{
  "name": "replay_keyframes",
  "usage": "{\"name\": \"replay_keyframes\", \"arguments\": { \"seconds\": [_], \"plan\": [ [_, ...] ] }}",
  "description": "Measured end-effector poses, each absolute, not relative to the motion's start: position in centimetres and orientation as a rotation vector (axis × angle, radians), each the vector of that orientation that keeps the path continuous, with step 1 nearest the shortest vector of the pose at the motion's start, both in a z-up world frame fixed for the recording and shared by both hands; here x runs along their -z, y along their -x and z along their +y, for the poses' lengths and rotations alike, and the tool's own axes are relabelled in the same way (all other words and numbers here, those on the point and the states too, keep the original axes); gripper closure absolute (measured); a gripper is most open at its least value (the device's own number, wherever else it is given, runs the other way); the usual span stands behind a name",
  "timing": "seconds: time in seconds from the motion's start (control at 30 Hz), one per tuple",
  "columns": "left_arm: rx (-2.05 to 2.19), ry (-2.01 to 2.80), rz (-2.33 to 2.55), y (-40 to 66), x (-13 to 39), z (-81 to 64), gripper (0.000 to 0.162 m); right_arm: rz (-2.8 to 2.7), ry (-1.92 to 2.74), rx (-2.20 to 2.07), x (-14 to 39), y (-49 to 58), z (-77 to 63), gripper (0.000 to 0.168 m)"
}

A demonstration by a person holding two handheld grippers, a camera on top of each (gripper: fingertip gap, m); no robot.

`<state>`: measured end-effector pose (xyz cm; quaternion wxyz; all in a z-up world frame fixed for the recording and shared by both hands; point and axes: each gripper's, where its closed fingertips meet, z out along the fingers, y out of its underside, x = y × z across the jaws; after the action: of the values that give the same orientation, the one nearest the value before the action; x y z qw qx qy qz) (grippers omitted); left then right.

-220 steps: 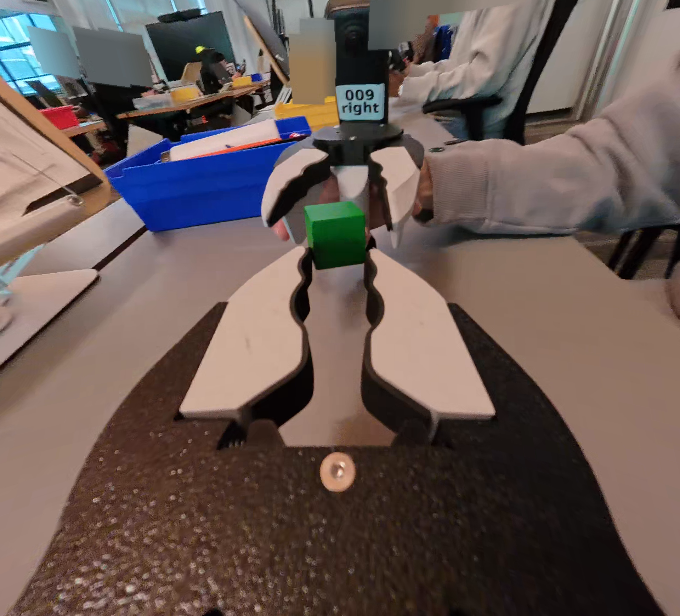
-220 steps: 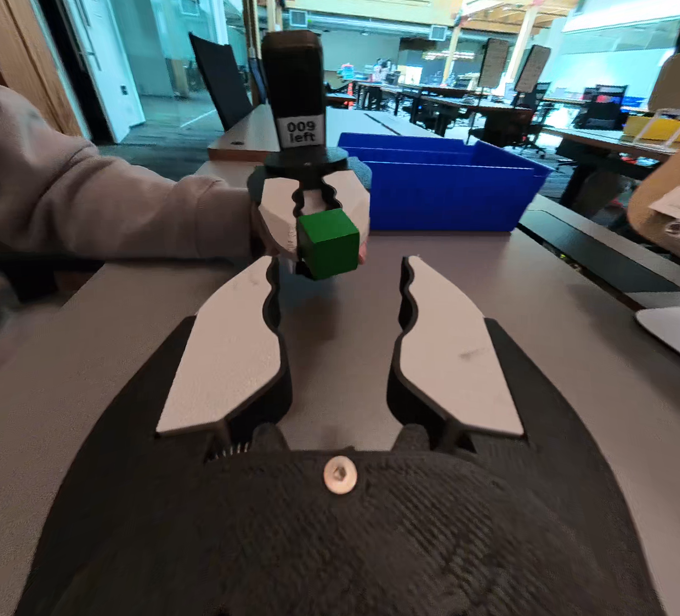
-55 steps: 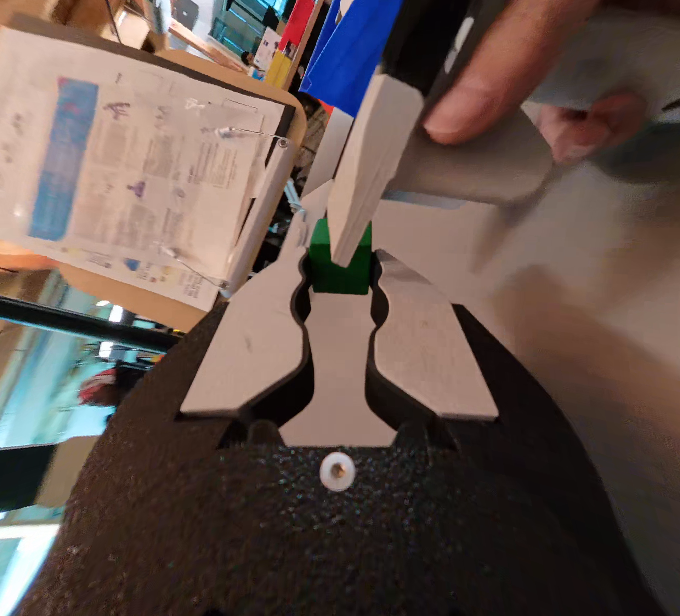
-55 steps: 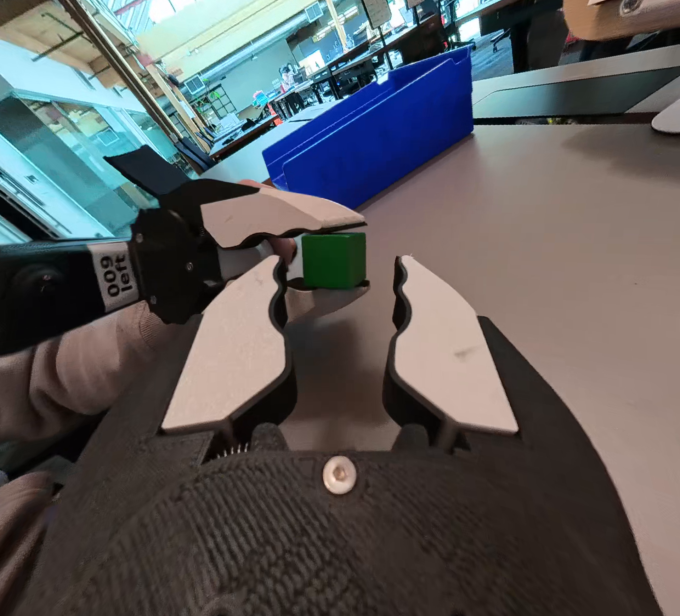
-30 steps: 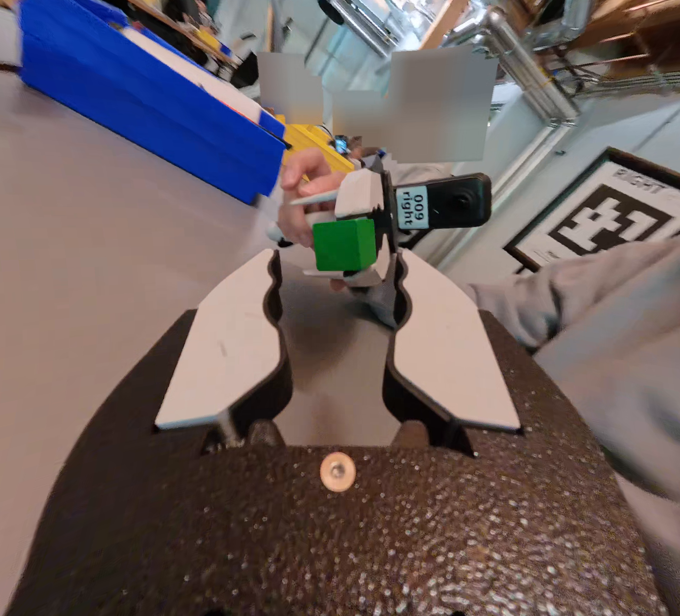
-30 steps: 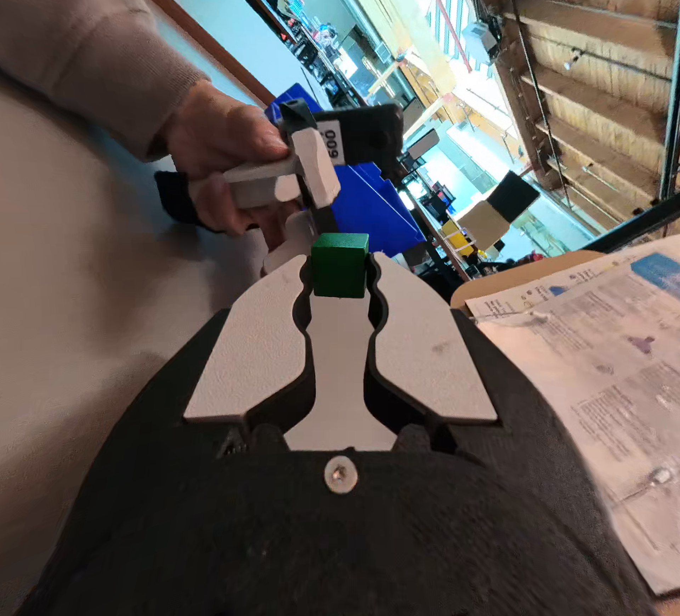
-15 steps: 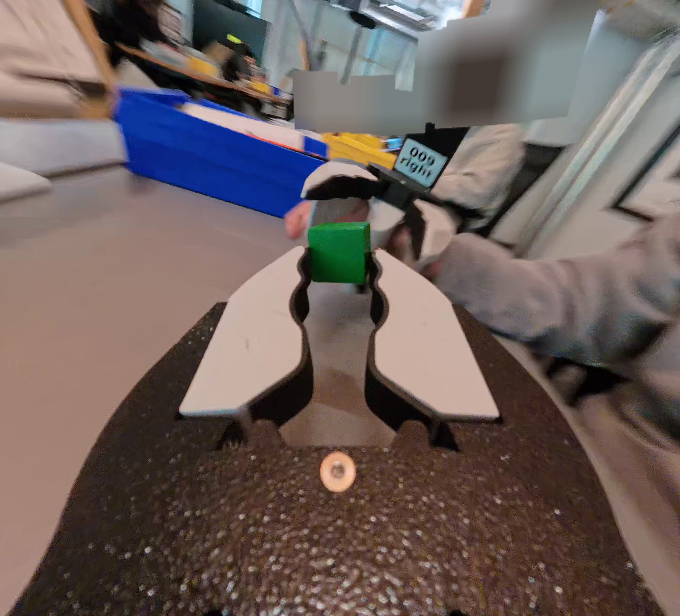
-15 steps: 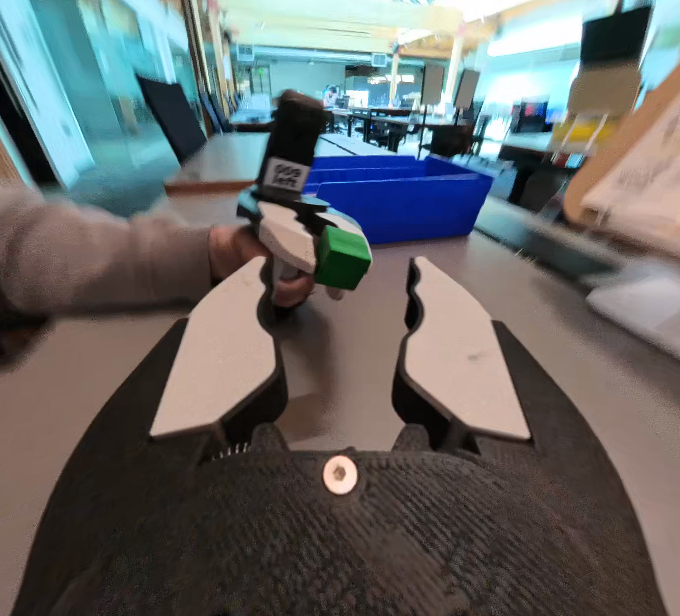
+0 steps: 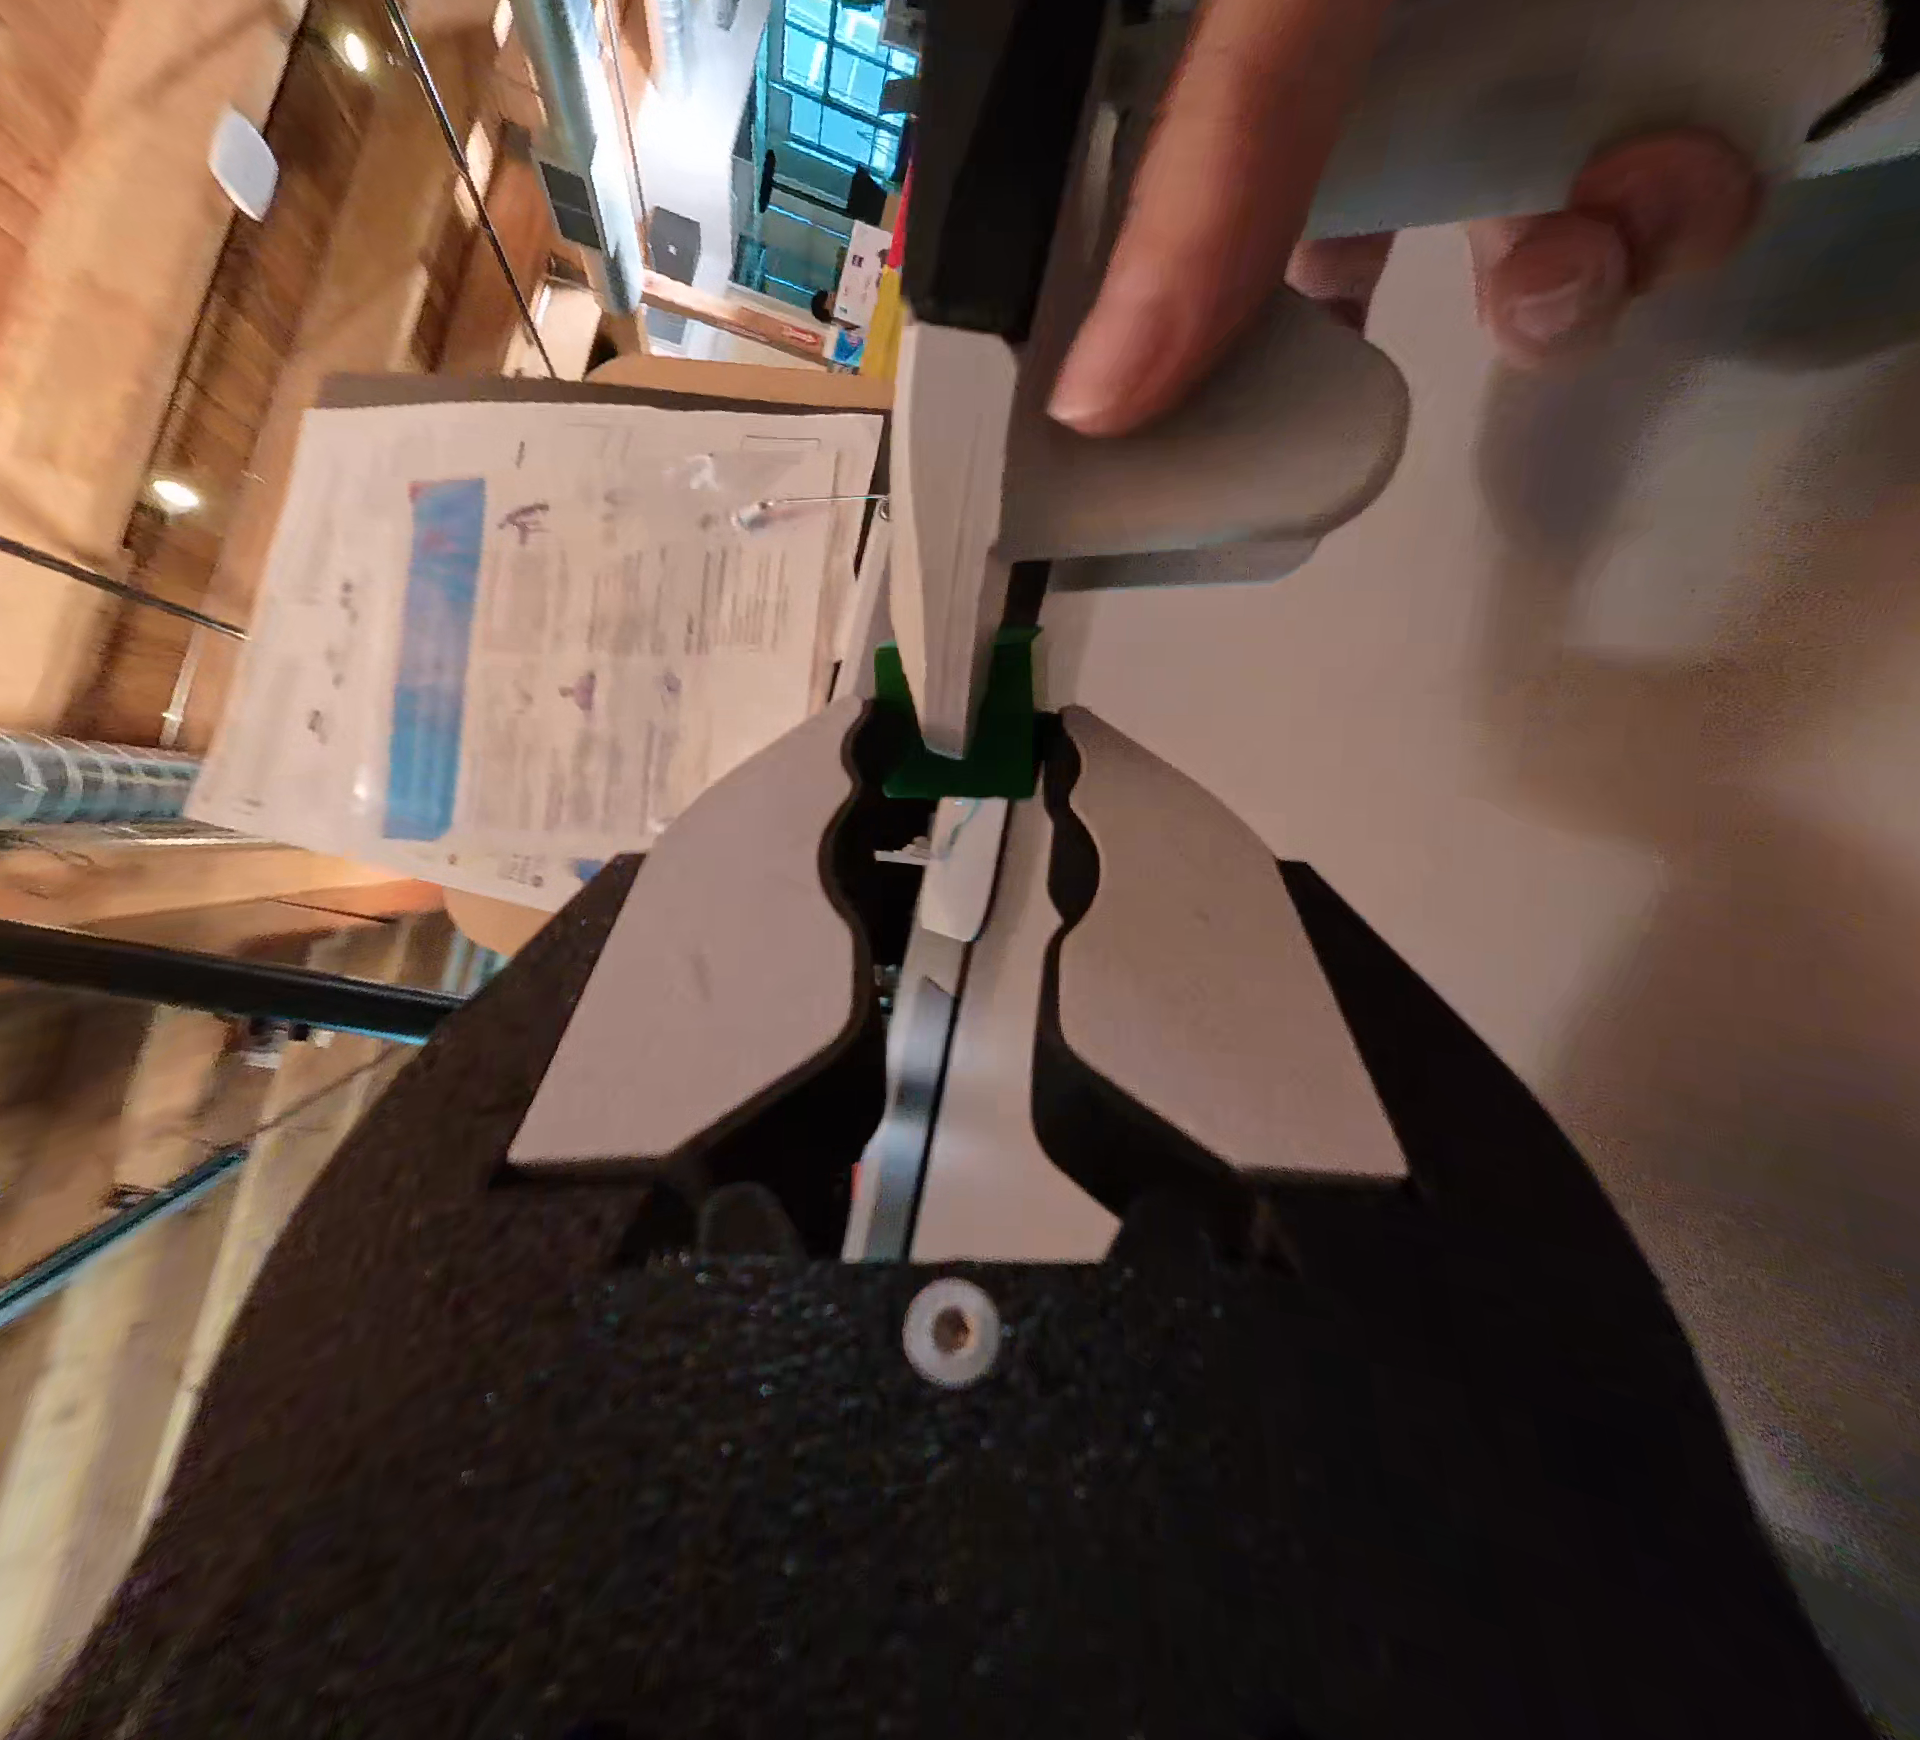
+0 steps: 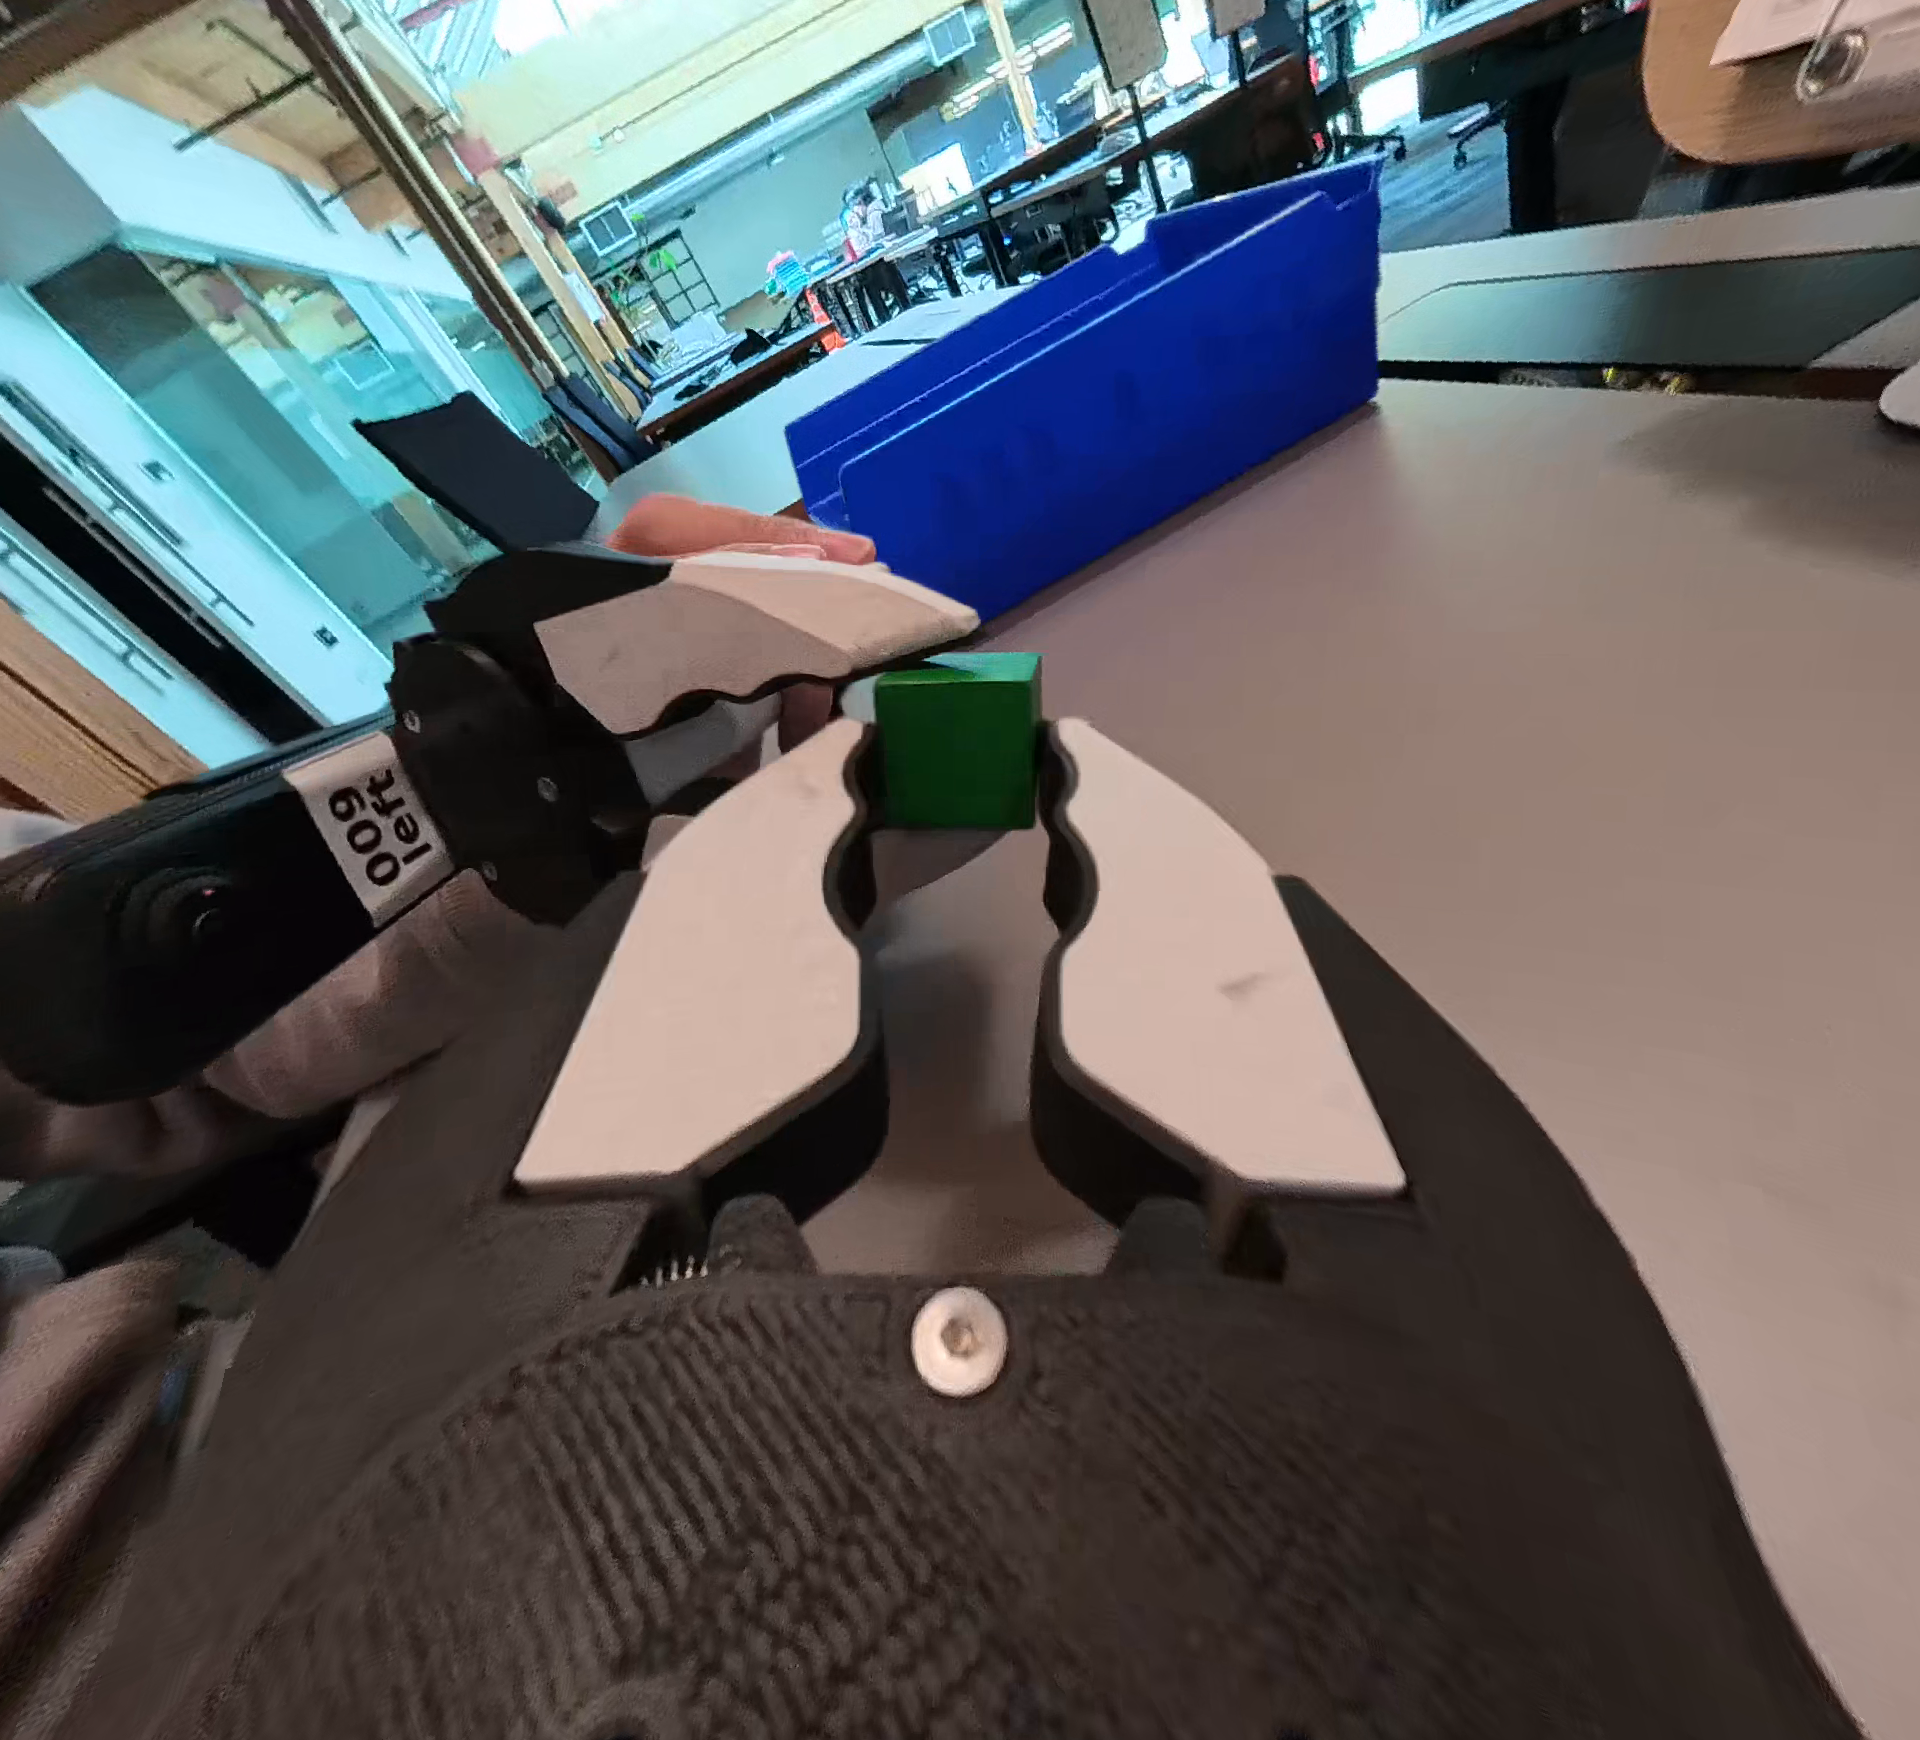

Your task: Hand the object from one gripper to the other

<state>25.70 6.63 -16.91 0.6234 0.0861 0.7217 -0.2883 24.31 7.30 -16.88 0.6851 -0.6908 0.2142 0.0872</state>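
While clamped, green cube point(image 10: 956, 760) mid-air.

The green cube point(image 10: 958, 760) is a small, solid block with flat, evenly coloured faces and crisp edges. It sits upright and square between the fingertips of the right gripper point(image 10: 956, 771), raised above the grey bench point(image 10: 1507, 651). In the left wrist view the cube point(image 9: 995, 734) also sits between the left gripper point(image 9: 961, 750) fingertips, partly hidden by a pale finger crossing it.
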Motion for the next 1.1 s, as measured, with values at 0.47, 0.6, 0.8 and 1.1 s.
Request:
{"name": "replay_keyframes", "arguments": {
  "seconds": [0.47,0.6,0.8,1.1],
  "plan": [
    [1.609,0.433,1.904,-25.4,16.1,7.1,0.098,0.111,1.858,0.888,16.8,-28.3,3.9,0.140],
    [1.746,0.640,1.937,-25.7,16.3,6.9,0.104,-0.245,2.004,1.378,17.9,-28.2,4.2,0.140],
    [1.709,0.769,2.075,-25.8,18.8,6.0,0.112,-0.520,2.031,1.597,18.4,-27.1,6.0,0.140],
    [1.794,0.745,2.114,-25.4,18.6,6.1,0.136,-0.426,1.962,1.390,18.1,-26.2,6.4,0.140]
  ]
}}
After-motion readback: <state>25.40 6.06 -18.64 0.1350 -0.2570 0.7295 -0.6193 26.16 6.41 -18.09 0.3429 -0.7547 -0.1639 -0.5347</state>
